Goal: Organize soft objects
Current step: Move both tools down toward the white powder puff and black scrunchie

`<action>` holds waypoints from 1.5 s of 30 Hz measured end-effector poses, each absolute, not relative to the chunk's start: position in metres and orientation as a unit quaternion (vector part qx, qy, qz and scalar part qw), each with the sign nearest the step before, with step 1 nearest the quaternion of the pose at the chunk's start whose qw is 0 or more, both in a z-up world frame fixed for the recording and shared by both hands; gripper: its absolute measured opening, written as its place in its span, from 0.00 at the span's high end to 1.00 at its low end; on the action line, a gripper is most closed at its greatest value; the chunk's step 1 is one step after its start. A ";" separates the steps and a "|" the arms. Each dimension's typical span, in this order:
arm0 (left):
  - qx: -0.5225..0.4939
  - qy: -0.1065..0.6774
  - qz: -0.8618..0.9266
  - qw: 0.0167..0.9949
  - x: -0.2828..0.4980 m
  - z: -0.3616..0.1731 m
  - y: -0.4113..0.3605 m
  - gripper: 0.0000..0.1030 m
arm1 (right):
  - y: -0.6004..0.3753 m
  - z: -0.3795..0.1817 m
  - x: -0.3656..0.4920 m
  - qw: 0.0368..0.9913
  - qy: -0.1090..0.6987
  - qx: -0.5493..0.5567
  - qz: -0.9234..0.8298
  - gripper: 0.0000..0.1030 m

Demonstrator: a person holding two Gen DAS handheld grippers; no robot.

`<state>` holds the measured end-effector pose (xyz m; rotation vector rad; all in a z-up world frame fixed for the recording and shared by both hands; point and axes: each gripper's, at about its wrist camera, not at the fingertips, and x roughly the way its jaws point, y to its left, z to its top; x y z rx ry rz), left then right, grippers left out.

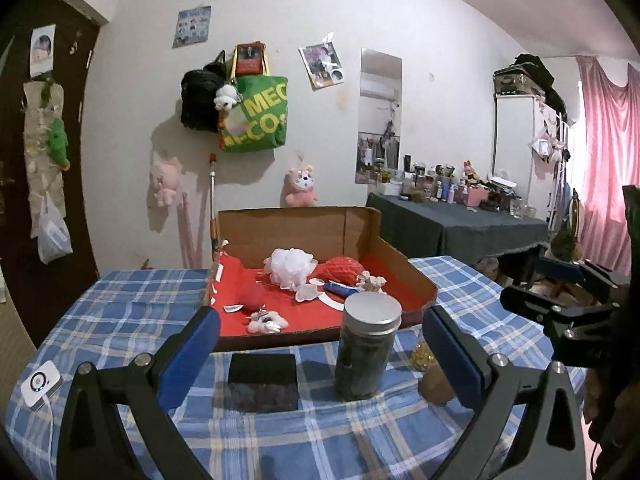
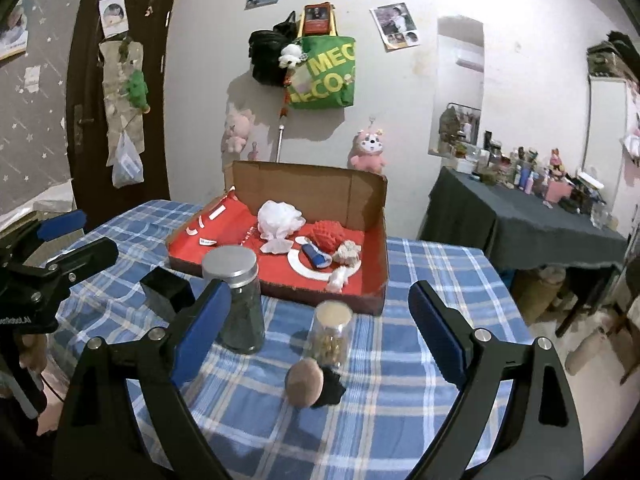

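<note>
A: Soft objects first: which way do they lie from each hand-held gripper?

B: Going left to right in the left wrist view. The red yarn ball (image 1: 251,296) sits in the cardboard box (image 1: 404,264), at about 11 o'clock from the left hand-held gripper (image 1: 320,354). Just in front of it is a small white plush charm (image 1: 267,322), near the box's front wall. The white mesh pouf (image 1: 292,268) is further back at 12 o'clock, and the red honeycomb ball (image 1: 340,274) lies beside it at about 1 o'clock, its long axis running across the view.

A: Anything in the way?

B: Yes. A black box (image 1: 263,380) and a tall dark jar (image 1: 366,348) stand on the checked surface (image 1: 120,320) between those fingers and the box.

A: And the jaws?

B: Left: apart, holding nothing. The right hand-held gripper (image 2: 320,330) likewise: apart and empty.

A: Which is nearer?

B: I judge the left for the yarn ball and charm. In the right wrist view the honeycomb ball (image 2: 330,236) and pouf (image 2: 278,218) sit at 12 o'clock, past a small jar (image 2: 332,334). A brown rounded thing (image 2: 306,384) with a black scrap (image 2: 332,388) lies right between the right fingers; whether it is soft I cannot tell.
</note>
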<state>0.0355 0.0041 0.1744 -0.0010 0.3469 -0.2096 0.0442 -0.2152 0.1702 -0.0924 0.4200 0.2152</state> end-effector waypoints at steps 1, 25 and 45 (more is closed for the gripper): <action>-0.001 0.174 -0.100 0.980 0.032 0.171 0.003 0.00 | -0.216 0.166 0.042 0.971 0.210 -0.044 0.103 0.11; -0.001 0.281 -0.067 0.957 0.043 0.068 -0.008 0.00 | -0.225 0.058 0.062 0.949 0.306 -0.016 0.072 0.11; -0.009 0.298 -0.064 0.952 0.054 0.064 0.004 0.00 | -0.243 0.051 0.092 0.943 0.326 -0.062 0.017 0.11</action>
